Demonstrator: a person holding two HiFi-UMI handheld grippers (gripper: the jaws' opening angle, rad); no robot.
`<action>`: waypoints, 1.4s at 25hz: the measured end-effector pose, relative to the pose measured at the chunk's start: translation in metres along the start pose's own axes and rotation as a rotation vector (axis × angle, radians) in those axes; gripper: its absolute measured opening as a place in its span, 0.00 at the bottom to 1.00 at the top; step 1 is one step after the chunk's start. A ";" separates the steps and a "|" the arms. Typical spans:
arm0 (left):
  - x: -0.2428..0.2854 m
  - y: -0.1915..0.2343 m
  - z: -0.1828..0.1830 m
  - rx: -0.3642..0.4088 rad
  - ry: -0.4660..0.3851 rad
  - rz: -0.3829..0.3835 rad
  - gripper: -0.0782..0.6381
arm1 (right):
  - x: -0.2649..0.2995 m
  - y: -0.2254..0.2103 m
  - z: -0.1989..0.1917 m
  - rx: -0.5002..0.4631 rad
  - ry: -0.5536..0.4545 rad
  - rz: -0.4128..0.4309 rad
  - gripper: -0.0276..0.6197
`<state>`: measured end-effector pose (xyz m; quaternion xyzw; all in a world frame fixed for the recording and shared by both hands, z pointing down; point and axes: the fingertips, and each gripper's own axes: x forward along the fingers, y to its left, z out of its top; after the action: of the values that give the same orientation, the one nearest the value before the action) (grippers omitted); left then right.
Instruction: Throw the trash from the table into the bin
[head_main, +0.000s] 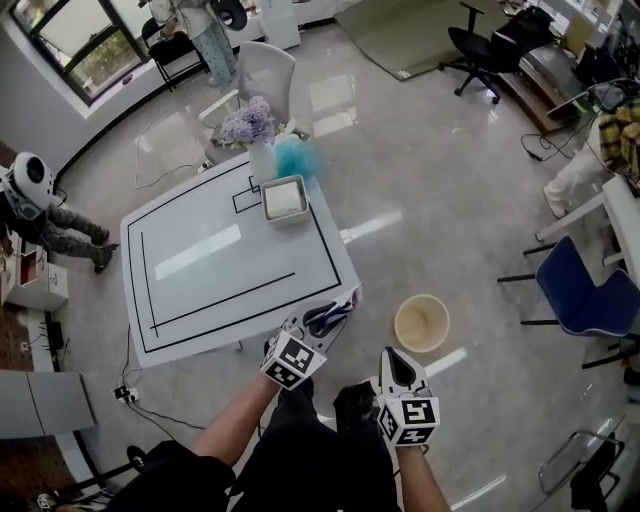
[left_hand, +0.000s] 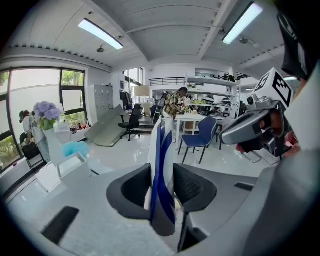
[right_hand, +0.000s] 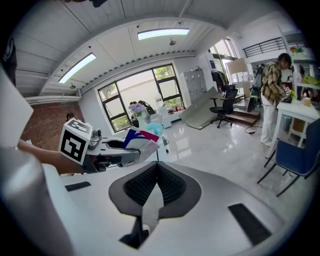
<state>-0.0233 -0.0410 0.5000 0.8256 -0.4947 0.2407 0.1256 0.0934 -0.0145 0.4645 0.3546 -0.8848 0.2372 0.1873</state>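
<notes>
wrapper (left_hand: 162, 145): flat, glossy, blue-white
left gripper (left_hand: 161, 174): I clamp the wrapper
right gripper (right_hand: 156, 167): my jaws together, empty
bin (head_main: 421, 323): round, at its one o'clock

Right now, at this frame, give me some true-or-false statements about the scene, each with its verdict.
The left gripper clamps a blue-and-white wrapper. True.
The right gripper holds a wrapper too. False: its jaws are shut on nothing.
The bin stands on the floor beside the table. True.
The wrapper is inside the bin. False: it is in the left gripper, short of the bin.
The purple flowers lie on the floor. False: they stand at the table's far edge.
</notes>
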 end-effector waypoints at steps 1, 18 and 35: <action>0.008 -0.010 0.008 0.010 -0.006 -0.014 0.29 | -0.008 -0.011 -0.002 0.010 -0.006 -0.010 0.06; 0.120 -0.174 0.070 0.137 0.004 -0.266 0.29 | -0.128 -0.150 -0.050 0.181 -0.058 -0.231 0.06; 0.199 -0.203 0.052 0.150 0.016 -0.379 0.29 | -0.121 -0.185 -0.094 0.280 -0.035 -0.316 0.06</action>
<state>0.2476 -0.1172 0.5653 0.9090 -0.3102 0.2552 0.1107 0.3239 -0.0150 0.5338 0.5156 -0.7797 0.3194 0.1557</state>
